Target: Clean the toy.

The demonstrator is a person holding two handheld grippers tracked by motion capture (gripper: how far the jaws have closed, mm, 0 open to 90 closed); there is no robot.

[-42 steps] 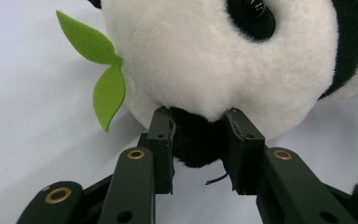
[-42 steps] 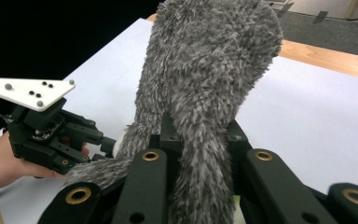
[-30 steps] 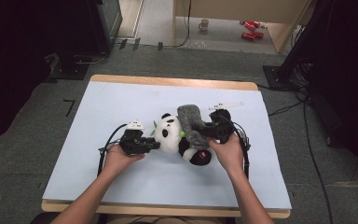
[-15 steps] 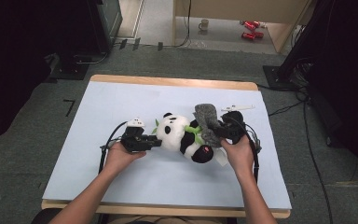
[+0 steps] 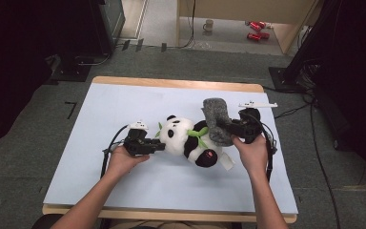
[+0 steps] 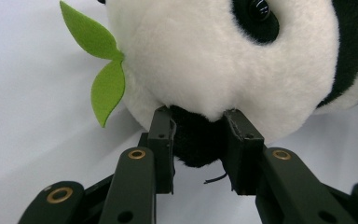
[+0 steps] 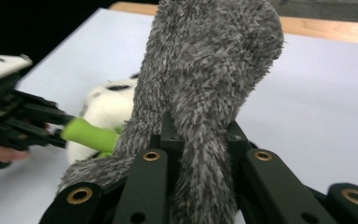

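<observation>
1. Jaws of the left gripper [image 6: 198, 154] pinch a black plush ear [image 6: 196, 144] of the panda toy [image 5: 188, 138]; white head fur bulges over both pads. In my judgement that is an anchor grip: it pins the head so the body can't slide.
2. Left hand [image 5: 124, 160] sits at 9 o'clock of the panda, gripper lying low and level, wrist near the table [image 5: 124, 105].
3. Right gripper [image 7: 198, 140] is pressed together on a grey fuzzy cloth piece [image 7: 209, 70], pile squeezed thin between the pads. The cloth stands up and arcs over the jaws, so it hangs from the grip rather than resting on the sheet.
4. In the high view the right gripper [image 5: 236, 129] is at 3 o'clock of the panda; the cloth's lower end touches the panda's body beside its green leaf trim [image 5: 199, 131].
5. Likely reason for the split: one side holds, the other pulls the cloth off or onto the toy. Which one, I cannot tell.
6. Panda lies on its side at table centre, head toward 9 o'clock, feet toward 4 o'clock.
</observation>
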